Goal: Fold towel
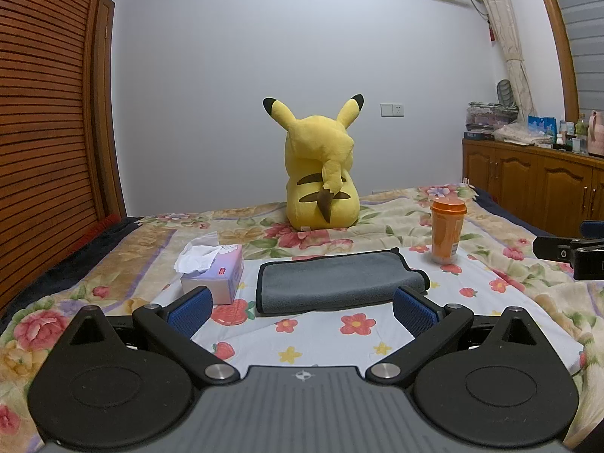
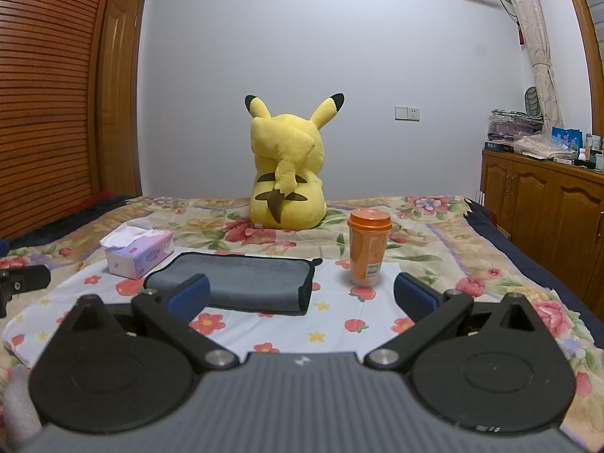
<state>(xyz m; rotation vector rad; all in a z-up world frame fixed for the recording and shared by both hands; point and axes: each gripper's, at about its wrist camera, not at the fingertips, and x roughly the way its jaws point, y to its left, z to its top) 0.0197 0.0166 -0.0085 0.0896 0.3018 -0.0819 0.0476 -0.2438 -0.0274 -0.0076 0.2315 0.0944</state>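
Observation:
A grey towel with black edging (image 1: 332,281) lies folded flat on the white flowered cloth on the bed, between a tissue box and an orange cup. It also shows in the right wrist view (image 2: 241,283). My left gripper (image 1: 302,309) is open and empty, just short of the towel's near edge, its blue pads (image 1: 188,311) wide apart. My right gripper (image 2: 302,298) is open and empty, near the towel's right end, with the left pad (image 2: 188,296) in front of the towel. The right gripper's side shows at the left view's right edge (image 1: 566,253).
A purple tissue box (image 1: 215,271) stands left of the towel. An orange lidded cup (image 1: 447,232) stands upright to its right. A yellow plush toy (image 1: 321,173) sits behind. Wooden cabinets (image 2: 547,204) line the right wall; a slatted wooden wardrobe (image 1: 45,120) stands left.

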